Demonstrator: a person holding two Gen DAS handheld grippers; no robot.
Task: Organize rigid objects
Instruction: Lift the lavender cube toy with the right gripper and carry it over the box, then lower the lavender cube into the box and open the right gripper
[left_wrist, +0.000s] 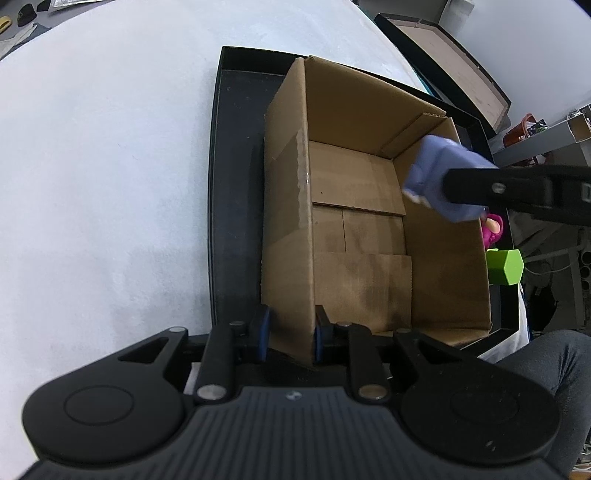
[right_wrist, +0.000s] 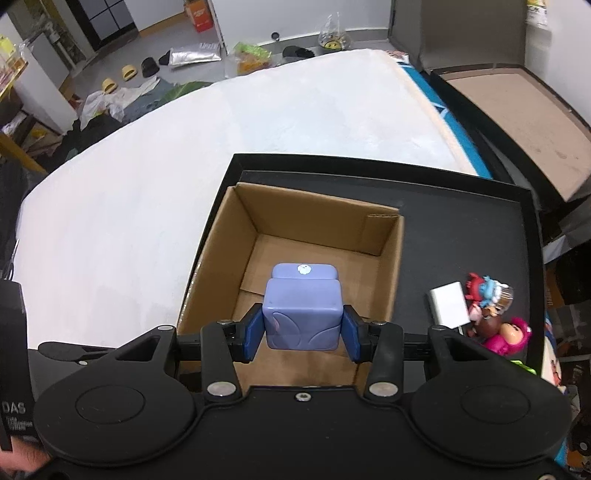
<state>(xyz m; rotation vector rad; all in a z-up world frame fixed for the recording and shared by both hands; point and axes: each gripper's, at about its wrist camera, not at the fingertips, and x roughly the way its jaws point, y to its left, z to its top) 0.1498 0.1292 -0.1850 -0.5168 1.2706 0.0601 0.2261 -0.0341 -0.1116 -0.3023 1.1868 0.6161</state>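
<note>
Right gripper (right_wrist: 302, 338): jaws are closing flat on two opposite faces of a lavender rounded plastic cube (right_wrist: 301, 314), hanging over the open brown cardboard box (right_wrist: 391, 273).
Left gripper (left_wrist: 290, 338): jaws are pinching the box's near wall, steadying it.
Handling: cube is looking rigid, light, smooth; flat sides are offering the surest hold.
Waiting: small toy figures (right_wrist: 495, 314) are lying on the black tray (right_wrist: 461, 236).

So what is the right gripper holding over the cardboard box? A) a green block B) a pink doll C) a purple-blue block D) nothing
C: the right gripper has its blue pads shut on the purple-blue block, which hangs over the open cardboard box.
</note>
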